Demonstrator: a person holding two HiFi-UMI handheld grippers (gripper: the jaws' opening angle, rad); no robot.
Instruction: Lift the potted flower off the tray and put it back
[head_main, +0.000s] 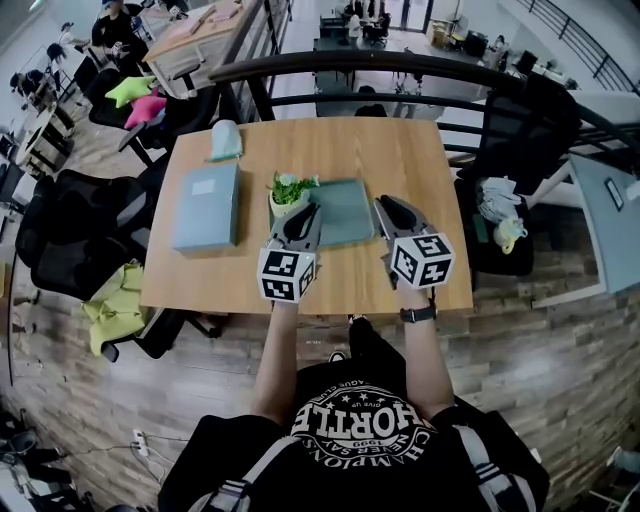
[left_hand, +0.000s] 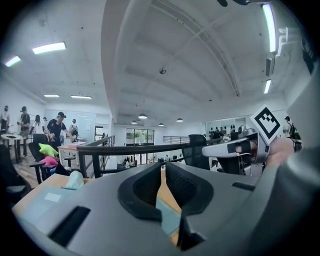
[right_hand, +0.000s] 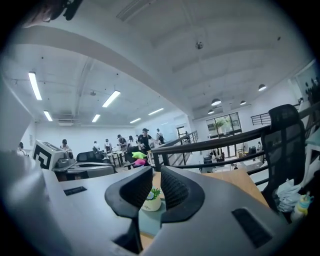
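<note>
Potted flower (head_main: 288, 195) on tray (head_main: 345, 215), just ahead of left claw (head_main: 306, 212); right claw (head_main: 386, 205) at tray's right edge; both claws nearly closed, empty

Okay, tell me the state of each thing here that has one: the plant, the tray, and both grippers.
potted flower: upright, standing on the tray's left end, not held.
tray: flat on the table, carrying the potted flower.
left gripper: jaws nearly shut, nothing between them.
right gripper: jaws nearly shut, nothing between them.
</note>
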